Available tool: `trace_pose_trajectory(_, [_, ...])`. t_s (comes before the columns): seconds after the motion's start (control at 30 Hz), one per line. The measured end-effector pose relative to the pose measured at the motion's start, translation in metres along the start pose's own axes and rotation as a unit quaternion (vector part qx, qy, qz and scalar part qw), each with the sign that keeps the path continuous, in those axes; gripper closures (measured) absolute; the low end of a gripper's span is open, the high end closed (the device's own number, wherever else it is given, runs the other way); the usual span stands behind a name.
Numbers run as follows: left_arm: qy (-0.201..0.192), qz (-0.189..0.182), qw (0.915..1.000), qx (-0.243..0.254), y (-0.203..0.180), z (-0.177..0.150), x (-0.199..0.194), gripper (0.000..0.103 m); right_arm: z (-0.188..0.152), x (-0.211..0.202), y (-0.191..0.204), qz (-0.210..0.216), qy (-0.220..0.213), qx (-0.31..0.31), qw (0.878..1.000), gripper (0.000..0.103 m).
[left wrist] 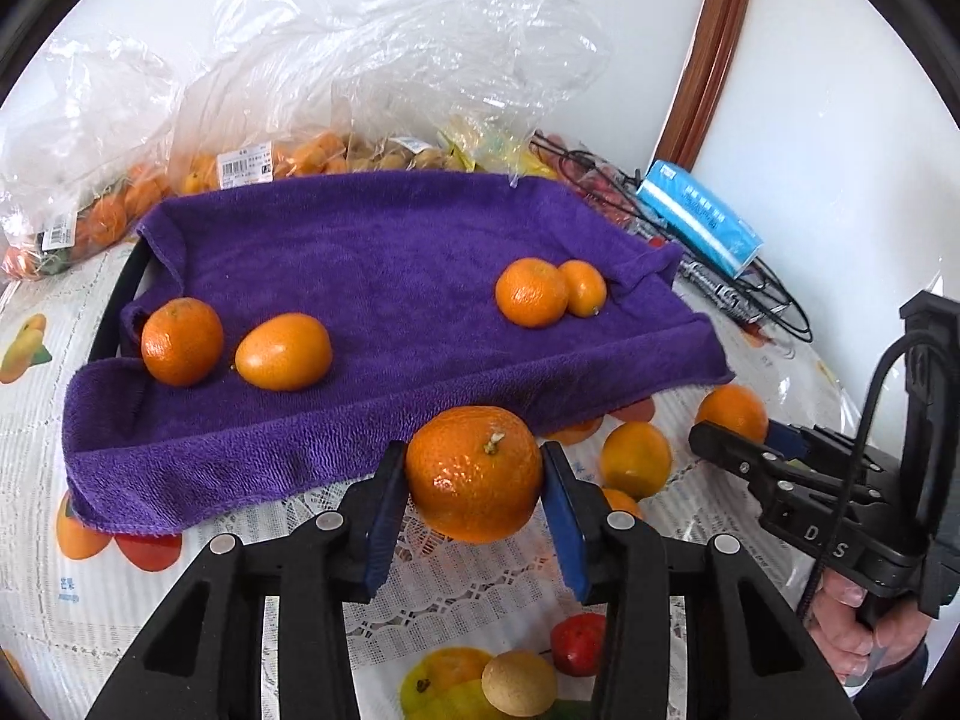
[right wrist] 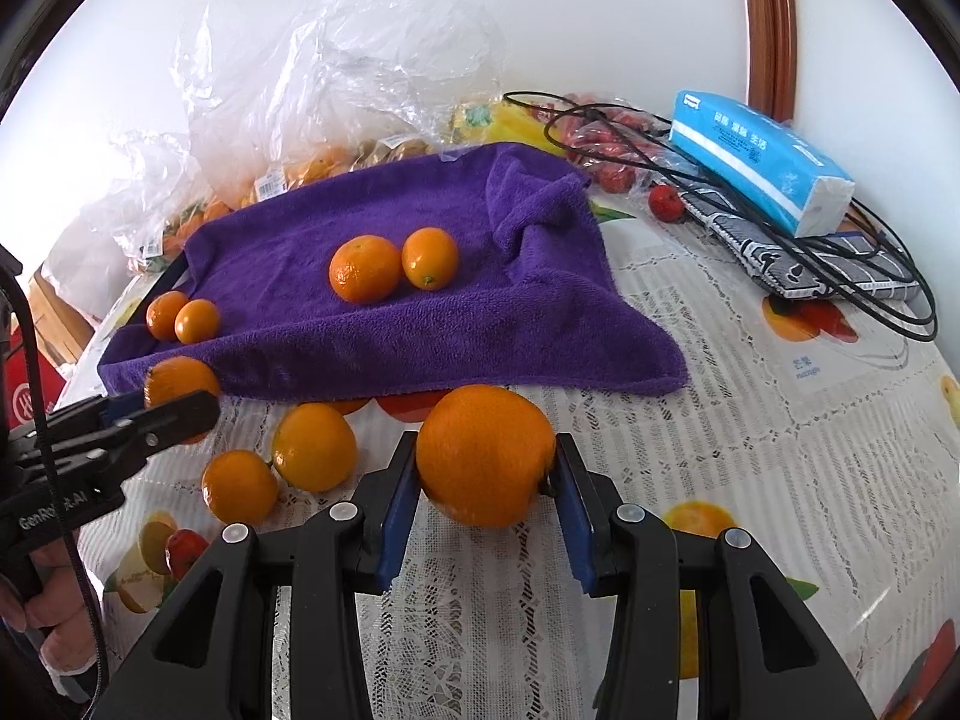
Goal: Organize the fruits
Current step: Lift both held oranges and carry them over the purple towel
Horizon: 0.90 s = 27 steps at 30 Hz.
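The left gripper point(left wrist: 474, 474) clamps a dimpled, stemmed round orange mandarin point(left wrist: 474, 471); the right gripper point(right wrist: 486, 468) clamps a smoother orange point(right wrist: 485, 453), its stem hidden.

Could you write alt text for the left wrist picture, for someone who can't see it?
The left tool grips an orange between its blue pads, just in front of a purple towel holding four more oranges. Two loose oranges lie on the fruit-print tablecloth, and the right tool holds another orange.
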<state>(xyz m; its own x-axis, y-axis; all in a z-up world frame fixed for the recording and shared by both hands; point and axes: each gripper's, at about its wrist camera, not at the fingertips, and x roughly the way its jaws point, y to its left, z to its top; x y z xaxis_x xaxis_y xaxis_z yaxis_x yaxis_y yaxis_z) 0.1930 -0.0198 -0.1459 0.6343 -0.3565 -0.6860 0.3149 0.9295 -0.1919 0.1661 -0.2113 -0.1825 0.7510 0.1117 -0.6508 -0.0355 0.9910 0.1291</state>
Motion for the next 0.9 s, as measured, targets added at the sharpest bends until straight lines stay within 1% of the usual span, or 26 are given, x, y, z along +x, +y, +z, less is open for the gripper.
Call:
trace_pose_trajectory(0.33, [-0.025,-0.018,0.9995,-0.009,0.001,0.003,-0.019,0.062,0.004,-0.014,0.011,-0.012,-0.009,-0.01,1.0,0.06])
trace_pose_trajectory(0.5, [-0.042,-0.024,0.9987,-0.014,0.004,0.005,-0.03,0.062,0.013,-0.028,0.019,-0.015,-0.03,-0.016,0.999,0.061])
trace_pose_trajectory(0.67, [-0.05,-0.023,0.9977,-0.039,0.017,0.009,-0.037,0.062,0.024,-0.036,0.024,-0.016,-0.049,-0.018,0.998,0.061])
trace_pose_trajectory(0.73, [-0.057,-0.013,0.9972,-0.047,0.023,0.012,-0.041,0.062,0.028,-0.036,0.025,-0.015,-0.053,-0.017,0.998,0.061])
trace_pose_trajectory(0.77, [-0.064,-0.002,0.9969,-0.046,0.025,0.013,-0.043,0.062,0.032,-0.036,0.026,-0.013,-0.055,-0.013,0.998,0.061])
trace_pose_trajectory(0.8, [-0.072,0.021,0.9964,-0.04,0.026,0.014,-0.045,0.062,0.036,-0.035,0.027,-0.01,-0.057,-0.01,0.998,0.061])
trace_pose_trajectory(0.83, [-0.076,0.036,0.9958,-0.037,0.027,0.015,-0.046,0.062,0.039,-0.035,0.027,-0.007,-0.059,-0.008,0.998,0.061])
trace_pose_trajectory(0.9, [-0.077,0.039,0.9953,-0.043,0.031,0.019,-0.047,0.062,0.048,-0.035,0.029,0.001,-0.067,-0.005,0.998,0.061])
